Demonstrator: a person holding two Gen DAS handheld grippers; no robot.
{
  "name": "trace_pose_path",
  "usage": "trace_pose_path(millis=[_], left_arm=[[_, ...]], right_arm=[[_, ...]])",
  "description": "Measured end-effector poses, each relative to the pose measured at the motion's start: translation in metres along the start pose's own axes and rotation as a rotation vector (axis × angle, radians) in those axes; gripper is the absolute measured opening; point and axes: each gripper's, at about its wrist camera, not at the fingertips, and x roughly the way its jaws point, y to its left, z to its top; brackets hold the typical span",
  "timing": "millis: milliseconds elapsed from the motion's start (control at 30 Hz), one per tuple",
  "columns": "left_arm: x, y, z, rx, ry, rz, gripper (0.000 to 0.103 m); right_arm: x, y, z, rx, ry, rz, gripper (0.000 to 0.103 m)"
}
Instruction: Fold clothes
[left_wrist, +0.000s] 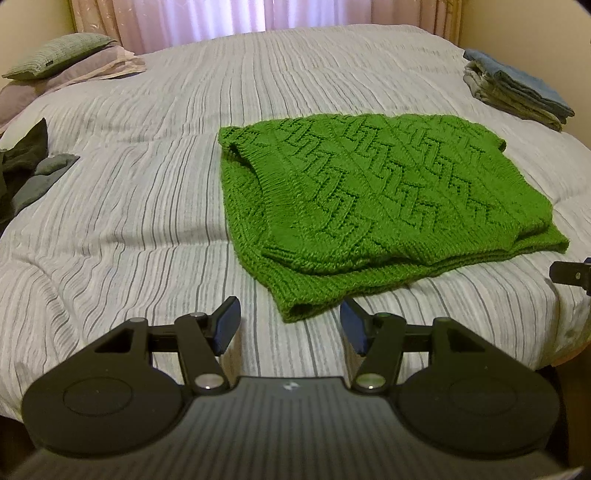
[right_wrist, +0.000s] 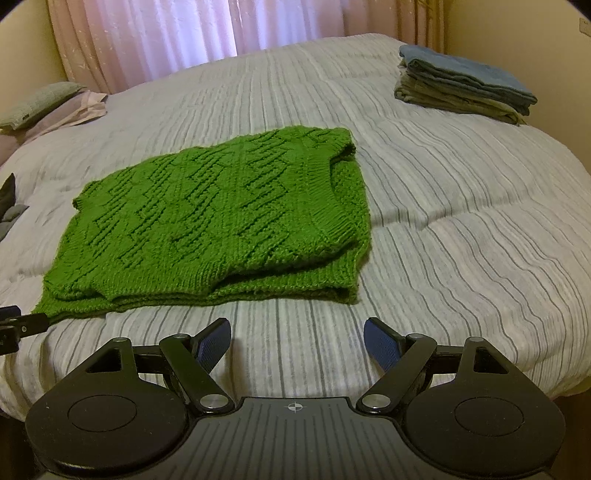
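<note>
Both tongs, left (left_wrist: 290, 325) and right (right_wrist: 297, 341), spread empty before doubled green knit (left_wrist: 369, 199) on bed (left_wrist: 129, 221): soft, thick, stretchy, best pinched at corners through all layers.

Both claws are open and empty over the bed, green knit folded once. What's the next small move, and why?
Probably bring the left claw forward to pinch the near corner of the green sweater. That corner lies just ahead of its open jaws, and the sweater is still much wider than the folded stack, so another fold seems due. The right claw hovers open nearby.
</note>
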Motion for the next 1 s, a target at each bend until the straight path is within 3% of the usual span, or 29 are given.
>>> trace_pose_path(millis=[367, 700, 767, 1000], left_arm=[[0.008, 0.002, 0.018, 0.001, -0.053, -0.044, 0.055], [0.032, 0.008, 0.039, -0.021, -0.076, -0.082, 0.051], [0.04, 0.009, 0.04, -0.029, -0.076, -0.097, 0.05], [0.069, 0.014, 0.031, -0.041, -0.034, -0.11, 0.05]], right_arm=[[0.012, -0.009, 0.01, 0.02, 0.009, -0.003, 0.082], [0.022, -0.038, 0.029, 0.124, -0.053, 0.033, 0.082], [0.025, -0.055, 0.032, 0.206, -0.089, 0.088, 0.082], [0.064, -0.098, 0.031, 0.494, -0.086, 0.306, 0.082]])
